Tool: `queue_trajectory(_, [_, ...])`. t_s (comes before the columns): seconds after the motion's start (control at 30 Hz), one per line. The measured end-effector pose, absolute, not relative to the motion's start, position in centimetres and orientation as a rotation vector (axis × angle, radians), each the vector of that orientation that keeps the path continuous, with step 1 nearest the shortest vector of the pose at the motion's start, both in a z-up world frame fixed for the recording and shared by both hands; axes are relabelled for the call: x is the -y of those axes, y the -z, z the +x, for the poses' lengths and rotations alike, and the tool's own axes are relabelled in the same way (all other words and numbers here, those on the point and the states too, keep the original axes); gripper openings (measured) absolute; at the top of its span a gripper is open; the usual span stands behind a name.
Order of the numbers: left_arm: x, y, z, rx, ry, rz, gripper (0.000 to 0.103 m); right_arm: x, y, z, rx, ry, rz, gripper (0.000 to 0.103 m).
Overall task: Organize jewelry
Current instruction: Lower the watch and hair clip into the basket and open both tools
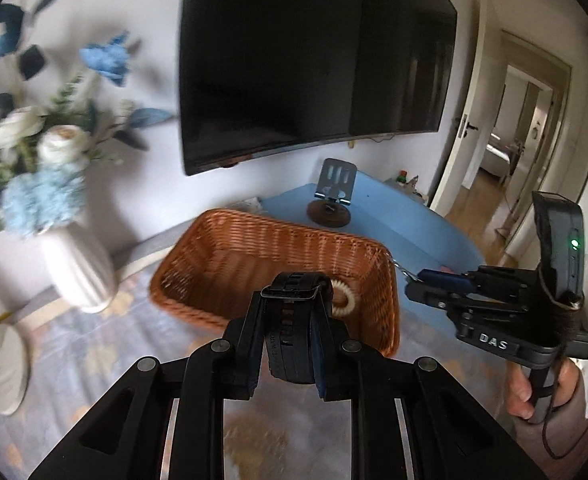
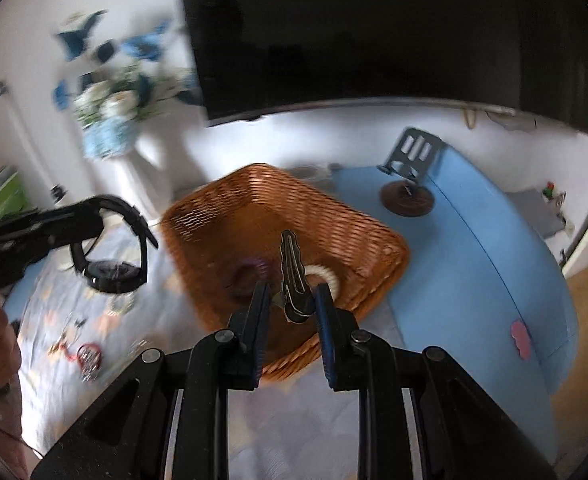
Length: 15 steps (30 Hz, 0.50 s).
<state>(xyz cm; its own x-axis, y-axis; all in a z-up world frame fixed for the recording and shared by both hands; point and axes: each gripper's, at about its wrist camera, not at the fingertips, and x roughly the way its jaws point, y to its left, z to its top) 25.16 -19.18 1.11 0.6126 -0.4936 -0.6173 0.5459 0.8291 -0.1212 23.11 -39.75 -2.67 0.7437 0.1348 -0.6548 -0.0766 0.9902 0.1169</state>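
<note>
My left gripper is shut on the strap of a black wristwatch, held just in front of the wicker basket. The watch also shows in the right wrist view, hanging from the left gripper. My right gripper holds a dark metal hair clip over the near rim of the basket. The fingers stand apart, with the clip against the right one. A white coiled hair tie and a dark purple one lie inside the basket. The right gripper is at the basket's right rim.
Small jewelry pieces lie on the patterned cloth at the left. A phone stand sits on the blue table. A white vase of flowers stands left of the basket. A dark TV hangs on the wall.
</note>
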Motion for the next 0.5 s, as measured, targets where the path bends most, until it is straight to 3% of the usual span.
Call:
queue_trajectory(0.23, [24.0, 3.1, 30.0, -0.819, 0.691, 0.034, 0.021, 43.3, 6.1, 29.9, -0.844, -0.152, 0.256, 0.025])
queue_trajectory(0.5, [25.9, 8.3, 32.8, -0.96, 0.777, -0.049, 0.021, 42.6, 8.2, 32.3, -0.893, -0.114, 0.171, 0.025])
